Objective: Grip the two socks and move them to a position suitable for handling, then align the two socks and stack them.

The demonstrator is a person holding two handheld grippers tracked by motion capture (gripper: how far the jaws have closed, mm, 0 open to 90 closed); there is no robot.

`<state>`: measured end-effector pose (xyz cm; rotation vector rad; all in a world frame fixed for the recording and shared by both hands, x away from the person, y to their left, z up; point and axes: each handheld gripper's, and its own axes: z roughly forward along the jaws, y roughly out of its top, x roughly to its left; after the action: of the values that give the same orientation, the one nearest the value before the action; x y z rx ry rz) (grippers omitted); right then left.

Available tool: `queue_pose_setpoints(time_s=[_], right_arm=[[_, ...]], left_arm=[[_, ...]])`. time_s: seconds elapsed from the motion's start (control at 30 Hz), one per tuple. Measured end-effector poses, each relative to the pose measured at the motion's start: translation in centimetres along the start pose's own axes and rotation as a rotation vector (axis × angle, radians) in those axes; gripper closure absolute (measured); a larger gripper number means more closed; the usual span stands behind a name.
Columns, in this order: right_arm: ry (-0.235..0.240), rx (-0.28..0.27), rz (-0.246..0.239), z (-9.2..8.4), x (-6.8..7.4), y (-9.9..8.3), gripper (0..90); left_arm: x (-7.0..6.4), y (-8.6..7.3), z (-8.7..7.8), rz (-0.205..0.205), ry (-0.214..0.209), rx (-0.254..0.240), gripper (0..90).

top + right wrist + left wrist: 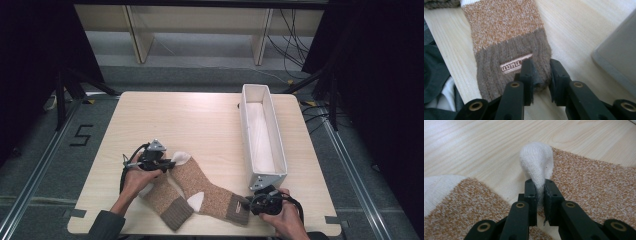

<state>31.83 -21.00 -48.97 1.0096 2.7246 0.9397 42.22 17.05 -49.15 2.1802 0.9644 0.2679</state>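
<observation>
Two orange-and-white flecked socks lie side by side near the table's front edge. The right sock (200, 182) runs from a white toe (536, 162) to a ribbed brown cuff (506, 67) that bears a small label. My left gripper (167, 164) (539, 185) is shut on that white toe, which bunches up between the pads. My right gripper (252, 205) (541, 65) is shut on a corner of the same sock's brown cuff. The left sock (162, 200) lies flat beside it, its toe end partly under the person's left hand.
A long white open bin (248, 142) stands on the right part of the table, its near end close to my right gripper, and its grey corner (619, 55) shows in the right gripper view. The table's front edge runs just behind both hands. Bare wood stretches across the far left.
</observation>
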Motion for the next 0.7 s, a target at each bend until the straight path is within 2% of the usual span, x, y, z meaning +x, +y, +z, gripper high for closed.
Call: queue_pose_setpoints(time_s=[0.07,0.1,0.13,0.17,0.23,0.4,0.43,0.5,0.53,0.57,0.6,0.63,0.7], right_arm=[[0.002,-0.013,0.019,-0.2,0.2,0.0,76.9],[-0.002,-0.013,-0.001,-0.3,0.1,-0.1,77.0],[0.008,-0.006,0.02,-0.5,0.3,-0.1,77.0],[0.013,-0.014,0.01,-0.5,0.2,-0.1,77.0],[0.02,-0.03,0.042,-0.6,0.5,-0.2,77.0],[0.02,-0.025,0.02,-0.9,0.5,0.0,77.0],[0.008,-0.03,0.021,-0.9,0.5,0.0,77.0],[0.007,-0.056,0.035,-0.9,0.6,0.0,77.0],[0.018,-0.046,0.026,-1.1,0.6,0.1,77.0],[0.012,-0.06,0.003,-1.2,0.4,0.2,77.0],[0.014,-0.075,0.022,-1.2,0.6,0.2,77.1],[0.017,-0.071,0.005,-1.4,0.5,0.3,77.1],[0.015,-0.08,0.014,-1.6,0.6,0.5,77.2]], left_arm=[[-0.1,0.1,-0.1,0.003,-0.002,-0.011,81.7],[-0.1,0.2,-0.2,0.007,-0.002,-0.013,81.8],[-0.1,0.3,-0.4,0.013,-0.007,-0.012,81.8],[-0.1,0.3,-0.4,0.009,-0.006,-0.017,81.7],[-0.1,0.4,-0.6,0.016,-0.006,-0.019,81.8],[-0.1,0.4,-0.6,0.023,0.0,-0.02,81.8],[-0.1,0.4,-0.7,0.008,-0.004,-0.027,81.8],[0.0,0.5,-0.8,0.007,-0.003,-0.034,81.9],[0.0,0.6,-0.9,0.005,-0.002,-0.035,81.9],[0.0,0.7,-1.0,0.002,-0.004,-0.043,81.9],[0.0,0.8,-1.1,0.014,-0.005,-0.042,81.9],[0.0,0.9,-1.2,0.005,-0.007,-0.046,81.9],[0.0,0.9,-1.3,0.001,-0.003,-0.047,81.9]])
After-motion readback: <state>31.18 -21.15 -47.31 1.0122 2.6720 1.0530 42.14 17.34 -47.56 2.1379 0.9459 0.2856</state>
